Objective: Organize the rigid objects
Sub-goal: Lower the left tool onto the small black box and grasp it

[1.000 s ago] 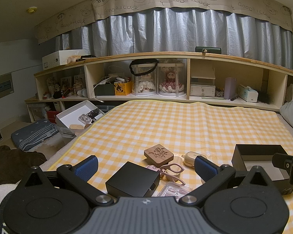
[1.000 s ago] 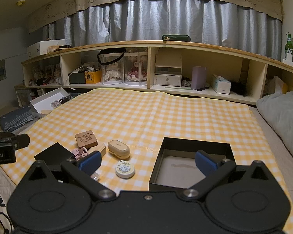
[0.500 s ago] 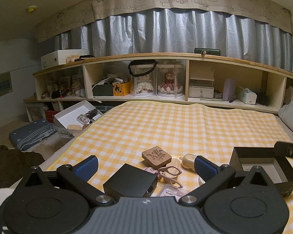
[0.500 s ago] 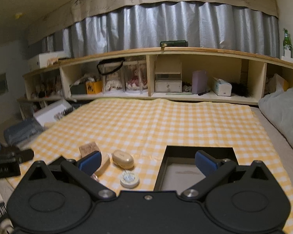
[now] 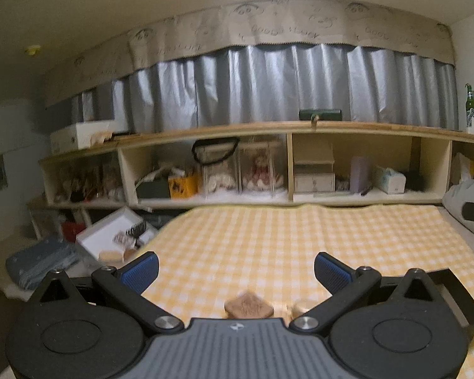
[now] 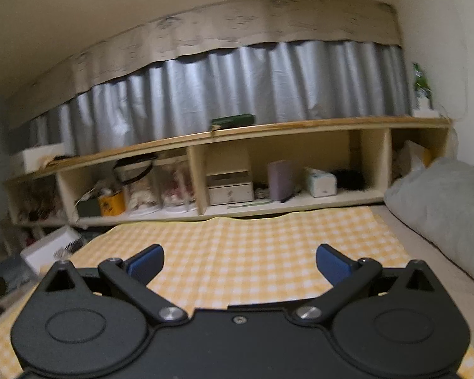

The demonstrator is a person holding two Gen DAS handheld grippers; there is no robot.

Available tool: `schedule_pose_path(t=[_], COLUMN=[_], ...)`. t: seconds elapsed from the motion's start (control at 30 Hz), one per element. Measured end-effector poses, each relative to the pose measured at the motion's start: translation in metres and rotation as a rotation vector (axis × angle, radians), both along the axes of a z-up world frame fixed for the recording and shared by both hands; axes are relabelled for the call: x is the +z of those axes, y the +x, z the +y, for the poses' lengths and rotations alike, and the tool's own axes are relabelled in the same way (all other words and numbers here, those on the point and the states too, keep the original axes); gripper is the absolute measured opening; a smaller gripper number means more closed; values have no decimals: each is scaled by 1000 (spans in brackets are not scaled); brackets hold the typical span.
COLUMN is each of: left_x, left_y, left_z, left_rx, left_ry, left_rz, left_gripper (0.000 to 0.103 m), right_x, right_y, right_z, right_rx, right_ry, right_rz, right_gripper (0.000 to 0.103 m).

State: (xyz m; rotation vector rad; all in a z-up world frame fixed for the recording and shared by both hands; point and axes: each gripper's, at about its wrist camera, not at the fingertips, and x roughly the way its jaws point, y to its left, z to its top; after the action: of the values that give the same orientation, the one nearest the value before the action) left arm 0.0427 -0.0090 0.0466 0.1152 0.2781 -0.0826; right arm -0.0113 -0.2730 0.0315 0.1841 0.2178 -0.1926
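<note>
In the left wrist view my left gripper is open and empty above the yellow checked cloth. A brown wooden block and a small beige case peek over the gripper body. The rim of the black open box shows at the right behind one finger. In the right wrist view my right gripper is open and empty, tilted up over the cloth. Only the far rim of the black box shows. The other small objects are hidden.
A long wooden shelf with dolls, boxes and a tissue box runs behind the bed. A white open box sits on the floor at the left. A grey pillow lies at the right.
Both grippers have tilted upward and pulled back. The small objects and the black box have slid down out of view. Both views are now blurred by motion.
</note>
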Motion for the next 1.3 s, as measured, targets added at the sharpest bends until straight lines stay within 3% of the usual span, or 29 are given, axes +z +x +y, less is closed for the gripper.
schedule_pose_path(t=[0.13,0.3,0.67,0.77,0.83,1.0,1.07,1.27,1.3], left_x=[10,10,-27,-38,-46,-65,-74,-96,-98], left_y=[21,54,124,137,148,171,178,184,184], left_z=[-3,1,22,27,32,40,42,38,38], left_rx=[-4,-14,-89,-103,-116,-132,-141,-204,-217], left_ry=[50,78,93,87,72,51,63,124,123], left_rz=[-37,-11,231,311,375,521,571,675,692], left_gripper=[103,103,103,103,103,103,103,103,103], right_x=[7,5,-40,-62,-76,-106,-115,-131,-134], right_y=[18,44,86,100,105,112,114,120,121], right_z=[-25,-57,-108,-118,-125,-134,-135,-132,-132], right_rx=[-94,-177,-244,-299,-279,-208,-205,-197,-191], right_ry=[-1,-15,58,20,36,103,122,113,120], right_rz=[25,85,251,364,442,628,688,788,800], right_gripper=[103,103,102,87,68,49,46,36,28])
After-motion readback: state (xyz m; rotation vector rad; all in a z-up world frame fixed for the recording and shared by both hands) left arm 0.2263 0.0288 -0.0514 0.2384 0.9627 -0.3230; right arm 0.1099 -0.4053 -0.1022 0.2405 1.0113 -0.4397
